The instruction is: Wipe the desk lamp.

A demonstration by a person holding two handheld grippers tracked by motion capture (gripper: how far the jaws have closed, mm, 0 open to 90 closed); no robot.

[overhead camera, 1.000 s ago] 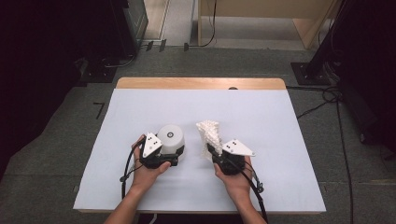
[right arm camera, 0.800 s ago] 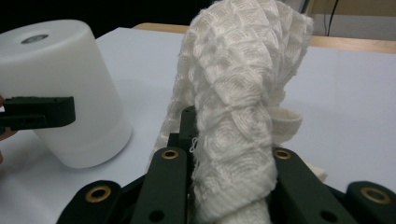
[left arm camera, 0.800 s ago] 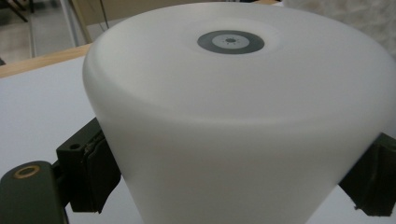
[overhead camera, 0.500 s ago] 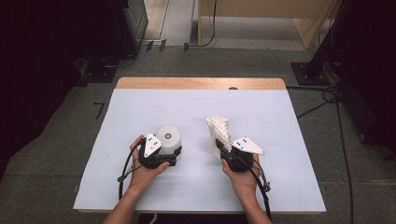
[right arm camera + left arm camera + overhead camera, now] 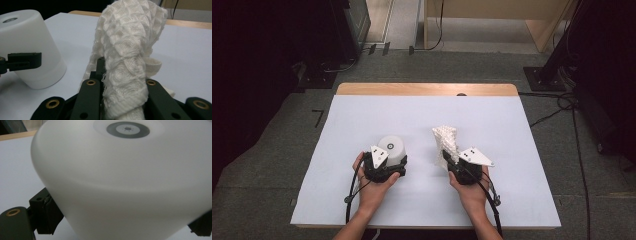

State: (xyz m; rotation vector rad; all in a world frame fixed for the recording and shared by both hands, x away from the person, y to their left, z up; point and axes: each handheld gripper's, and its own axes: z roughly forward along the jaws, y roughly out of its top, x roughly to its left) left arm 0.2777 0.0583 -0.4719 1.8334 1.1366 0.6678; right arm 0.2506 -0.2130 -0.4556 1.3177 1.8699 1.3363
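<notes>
Waffle-weave cloth point(image 5: 447, 142) bunched upright, near desk's point(image 5: 362, 120) front edge, clamped in right gripper point(image 5: 451, 164). White cylinder point(image 5: 391, 149) stands just left, gripped across sides by left gripper point(image 5: 388, 162), jaws just closing slightly. Cloth must travel left to reach cylinder.

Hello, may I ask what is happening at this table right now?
A person works at a white-covered table with a gripper in each hand. The left gripper has its jaws around a white upturned cup standing on the table. The right gripper is shut on a bunched white waffle-weave cloth, held upright beside the cup.
</notes>
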